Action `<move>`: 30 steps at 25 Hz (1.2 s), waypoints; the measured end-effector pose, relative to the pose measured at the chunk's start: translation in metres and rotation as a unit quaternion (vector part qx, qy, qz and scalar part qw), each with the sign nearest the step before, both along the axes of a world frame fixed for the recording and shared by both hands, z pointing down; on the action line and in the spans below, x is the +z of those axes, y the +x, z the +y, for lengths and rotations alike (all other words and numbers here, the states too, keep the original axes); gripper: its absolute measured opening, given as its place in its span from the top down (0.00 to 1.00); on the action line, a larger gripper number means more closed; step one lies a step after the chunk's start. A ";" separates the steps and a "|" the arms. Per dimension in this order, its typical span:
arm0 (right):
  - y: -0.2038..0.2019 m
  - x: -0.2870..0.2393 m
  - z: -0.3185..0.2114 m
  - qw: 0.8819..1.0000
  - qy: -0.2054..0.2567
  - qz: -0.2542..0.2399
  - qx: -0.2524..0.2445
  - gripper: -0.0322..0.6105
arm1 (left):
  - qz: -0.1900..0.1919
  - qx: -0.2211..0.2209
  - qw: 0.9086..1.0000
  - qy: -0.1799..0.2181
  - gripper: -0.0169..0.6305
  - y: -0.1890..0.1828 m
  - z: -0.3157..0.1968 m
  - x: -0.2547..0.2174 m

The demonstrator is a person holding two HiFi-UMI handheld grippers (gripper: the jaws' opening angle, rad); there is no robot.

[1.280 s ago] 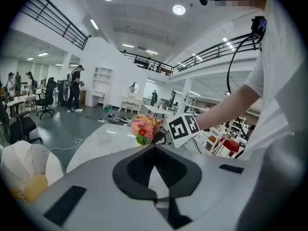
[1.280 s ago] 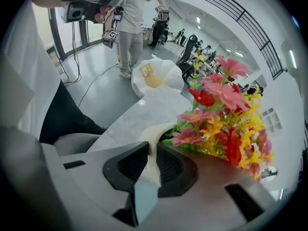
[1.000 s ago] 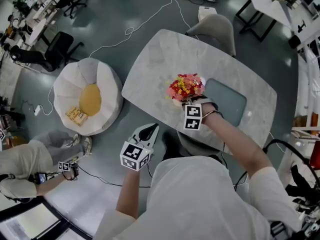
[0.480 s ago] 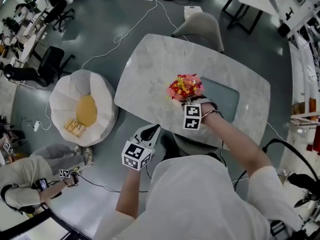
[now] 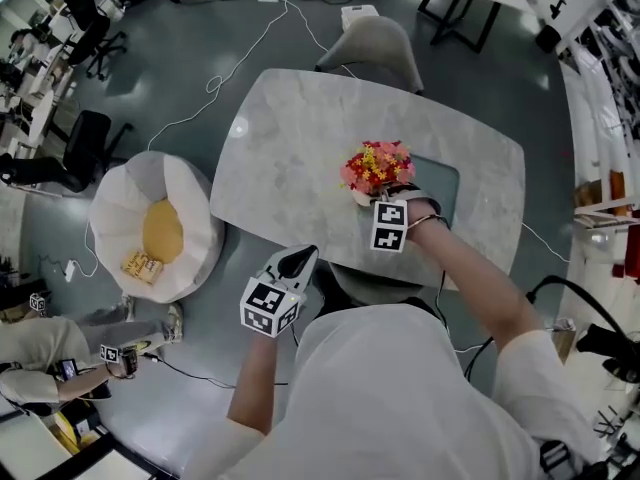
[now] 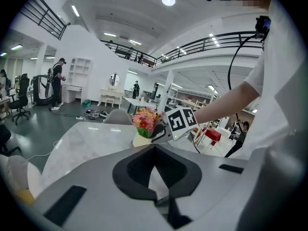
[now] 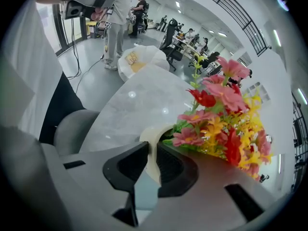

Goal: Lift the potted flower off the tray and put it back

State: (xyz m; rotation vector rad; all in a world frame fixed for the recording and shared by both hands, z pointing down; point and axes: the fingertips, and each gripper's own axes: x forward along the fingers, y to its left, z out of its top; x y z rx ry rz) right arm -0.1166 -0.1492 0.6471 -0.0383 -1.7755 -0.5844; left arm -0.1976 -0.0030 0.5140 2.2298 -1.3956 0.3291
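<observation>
While in the right claw (image 7: 152, 154), one potted flower (image 7: 219, 124); one tray (image 5: 446, 182).

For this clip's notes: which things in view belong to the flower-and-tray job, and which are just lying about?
In the job:
potted flower, its pot rim clamped in the right tool; tray; marble table bearing the tray.

Just lying about:
left tool, shut and empty, off the table's near edge; beanbag; grey chair at the far side.
</observation>
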 end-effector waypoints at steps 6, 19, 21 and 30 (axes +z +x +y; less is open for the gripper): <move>0.037 0.004 -0.009 1.000 0.001 0.001 0.032 0.85 | -0.003 0.026 1.000 -0.002 0.97 0.025 -0.010 0.002; 0.137 0.025 -0.026 0.995 0.002 0.022 0.094 0.85 | -0.007 0.063 0.998 -0.007 0.97 0.089 -0.028 0.004; 0.151 0.031 -0.027 0.994 -0.002 0.026 0.103 0.85 | -0.007 0.066 0.998 -0.009 0.97 0.096 -0.030 0.005; 0.197 0.062 -0.024 0.989 -0.022 0.038 0.142 0.85 | -0.014 0.079 0.997 -0.019 0.97 0.116 -0.046 0.009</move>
